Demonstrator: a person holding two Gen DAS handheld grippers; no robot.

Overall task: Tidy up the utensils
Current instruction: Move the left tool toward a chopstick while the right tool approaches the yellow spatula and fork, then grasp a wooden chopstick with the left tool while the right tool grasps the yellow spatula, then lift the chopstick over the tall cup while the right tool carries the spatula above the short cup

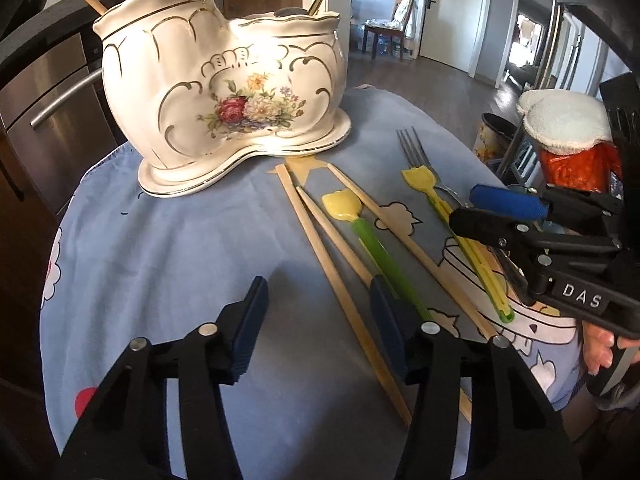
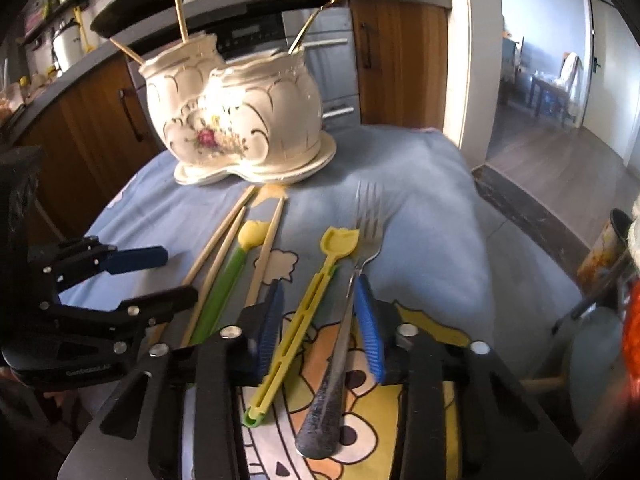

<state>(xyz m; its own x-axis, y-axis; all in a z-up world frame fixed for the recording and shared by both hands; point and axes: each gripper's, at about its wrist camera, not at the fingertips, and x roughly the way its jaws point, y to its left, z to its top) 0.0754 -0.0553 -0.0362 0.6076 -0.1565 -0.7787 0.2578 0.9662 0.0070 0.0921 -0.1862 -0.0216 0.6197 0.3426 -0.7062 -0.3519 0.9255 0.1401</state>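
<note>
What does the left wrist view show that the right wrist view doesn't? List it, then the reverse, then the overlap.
Left wrist only: a white terry cloth atop an orange jar, and the left gripper open above the cloth.

Right wrist only: the metal fork's full handle lying between the open right gripper's fingers.

Both: the floral white ceramic utensil holder, wooden chopsticks, two yellow-headed plastic sticks, and the blue tablecloth.

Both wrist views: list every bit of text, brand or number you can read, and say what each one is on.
"DAS": white raised letters on the body of the right gripper, seen in the left wrist view.
A pale raised wordmark on the body of the left gripper, seen in the right wrist view: too blurred to read.
The holder carries flowers and gold trim, no lettering.
The cloth shows cartoon prints, no readable words.
</note>
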